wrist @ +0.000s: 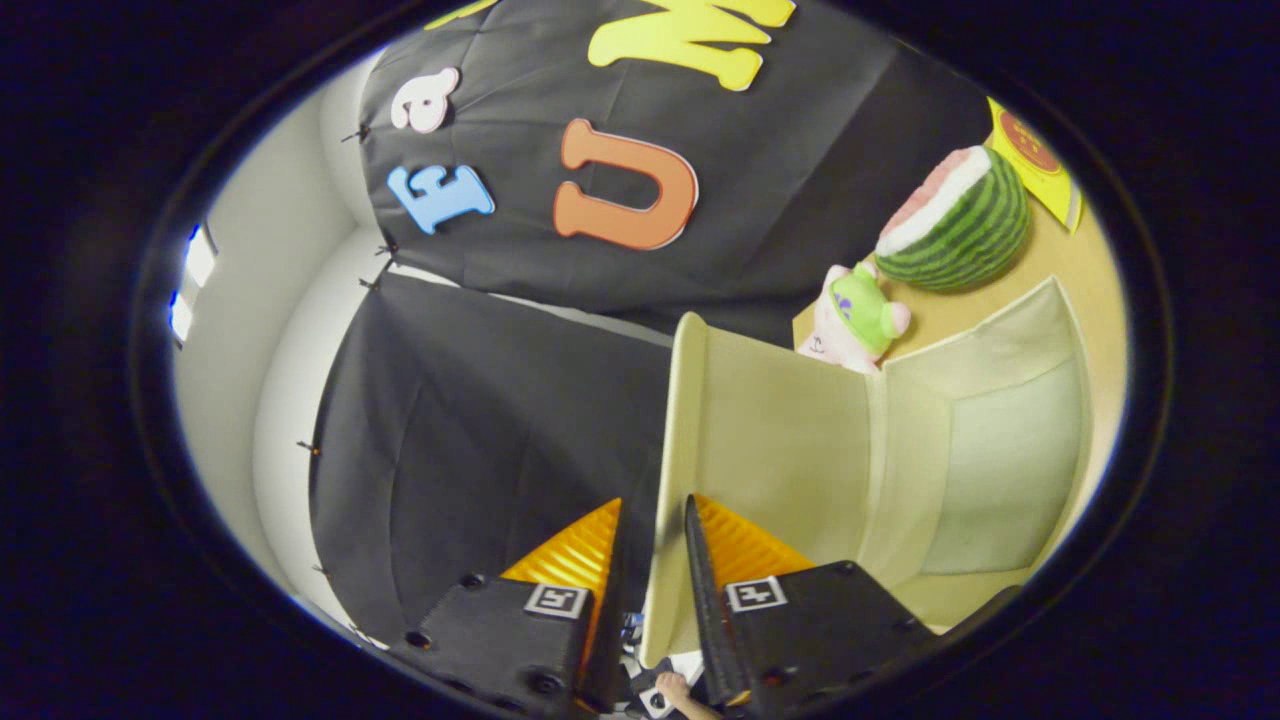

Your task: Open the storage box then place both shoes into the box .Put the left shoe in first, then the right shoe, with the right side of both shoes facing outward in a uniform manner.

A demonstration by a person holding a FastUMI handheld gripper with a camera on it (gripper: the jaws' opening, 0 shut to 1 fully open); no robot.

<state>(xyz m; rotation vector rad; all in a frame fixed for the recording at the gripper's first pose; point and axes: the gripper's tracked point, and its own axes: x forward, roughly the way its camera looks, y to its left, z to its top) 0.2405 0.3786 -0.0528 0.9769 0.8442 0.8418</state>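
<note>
The cream storage box (1010, 460) stands on a wooden tabletop (1075, 265), and the whole scene looks tilted sideways. Its lid (780, 440) is swung open and stands out from the box body toward me. The lid's free edge runs down between my two fingers. My gripper (652, 510) is shut on that edge, one finger on each face of the lid. The inside of the box is pale, and I cannot make out any contents from here.
A pink plush toy with a green cap (860, 315) sits just behind the box. A watermelon-slice plush (955, 225) lies beyond it on the table. A yellow card (1040, 165) is at the table's far side. A hand (680, 690) shows below the fingers.
</note>
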